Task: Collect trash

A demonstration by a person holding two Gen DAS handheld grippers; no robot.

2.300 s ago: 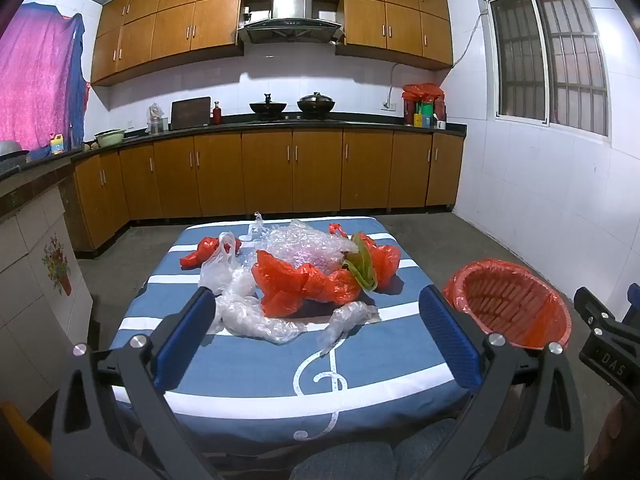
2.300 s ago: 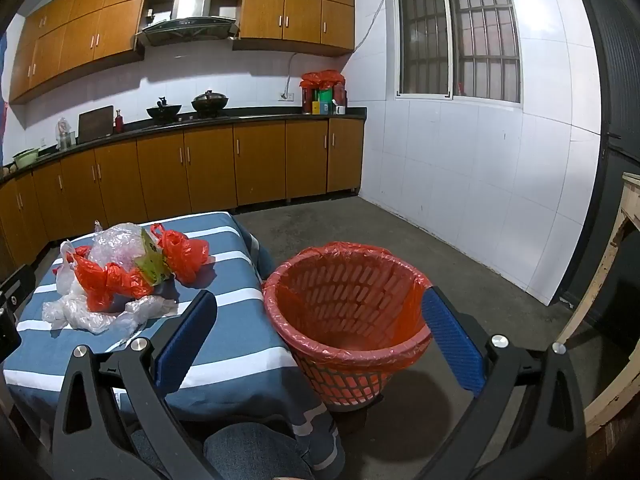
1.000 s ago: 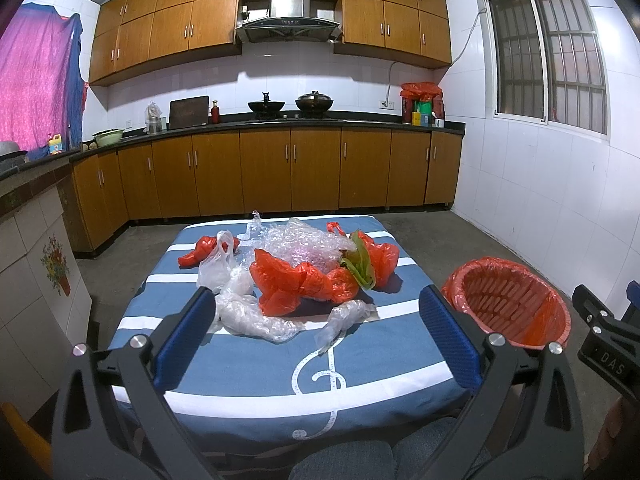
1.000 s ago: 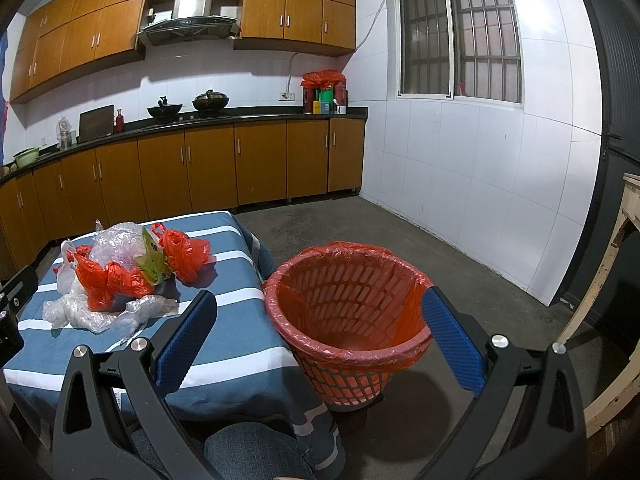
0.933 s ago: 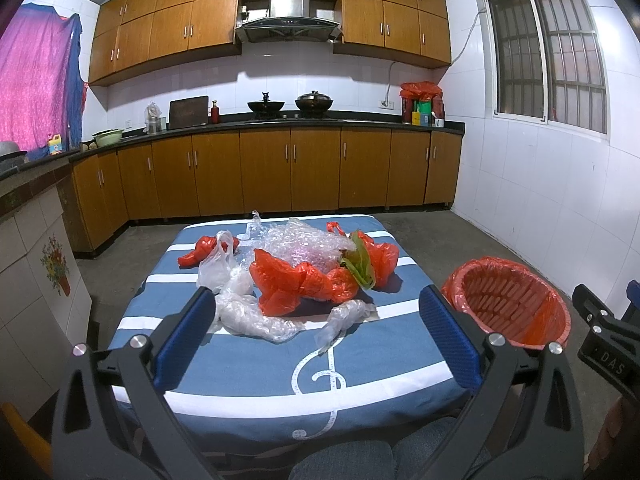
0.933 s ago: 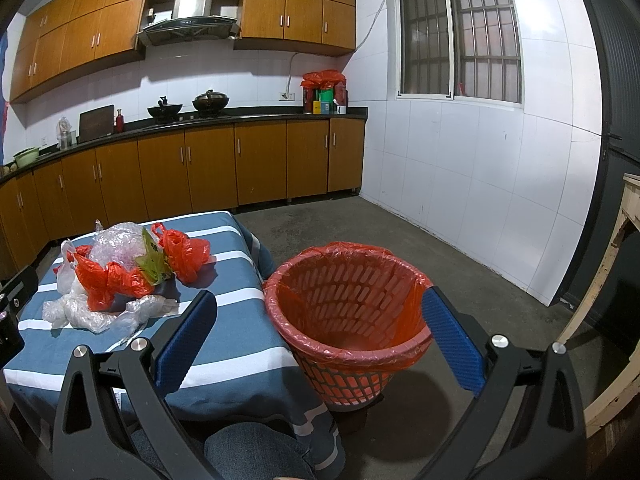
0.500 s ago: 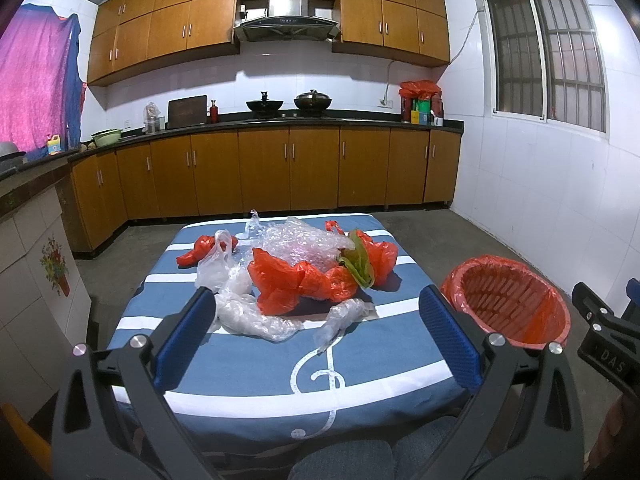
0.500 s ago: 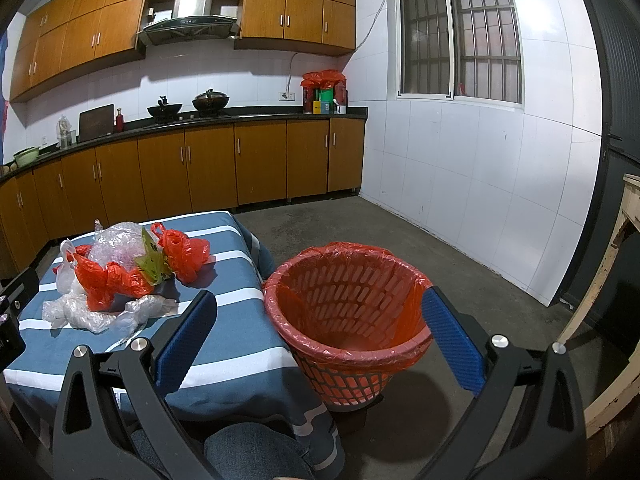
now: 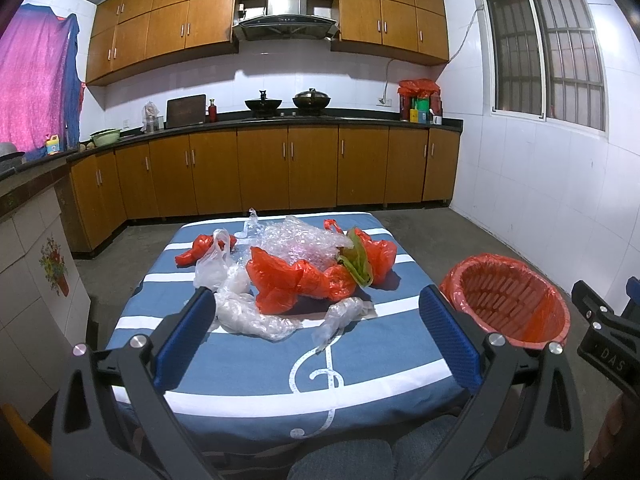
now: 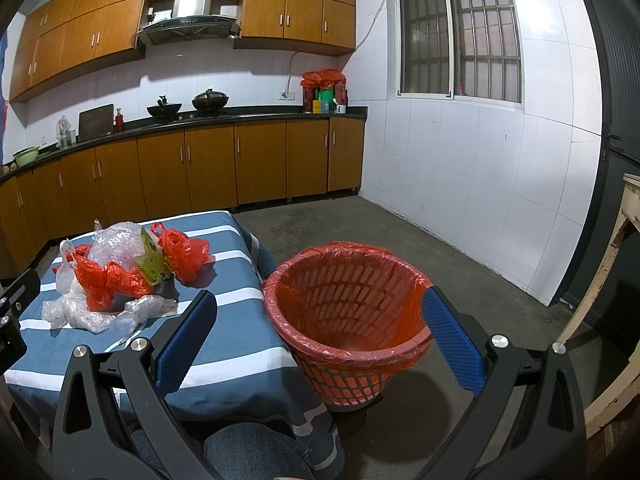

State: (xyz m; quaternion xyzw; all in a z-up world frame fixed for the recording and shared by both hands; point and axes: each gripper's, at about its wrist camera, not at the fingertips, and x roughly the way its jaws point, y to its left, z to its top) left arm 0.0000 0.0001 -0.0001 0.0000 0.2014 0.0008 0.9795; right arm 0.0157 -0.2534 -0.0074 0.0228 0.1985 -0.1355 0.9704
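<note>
Trash, a heap of crumpled plastic bags (image 9: 304, 276), lay near the middle of the table (image 9: 260, 364), and nothing of it had yet been lifted, so the task seemed to stand at its very first step. Nearest the table's front edge, the left gripper (image 9: 316, 334) hung with its blue pads spread wide and nothing between them, aimed at the heap but well short of it. Off the table's right side the right gripper (image 10: 316, 342) was likewise spread wide and held nothing, pointing at the basket (image 10: 348, 320) on the floor just beside the table. Closest in the heap were clear film bags (image 9: 256, 316); behind them an orange bag (image 9: 288, 280), then a green scrap (image 9: 358, 260), another orange bag (image 9: 376, 256), and bubble wrap (image 9: 304, 240) towards the table's far edge. The basket, lined with an orange bag, looked empty as far as its inside showed. The next move probably called for bringing the left gripper forward over the clear film and closing on a good fold, since such slack plastic could slip or drag its neighbours along.
</note>
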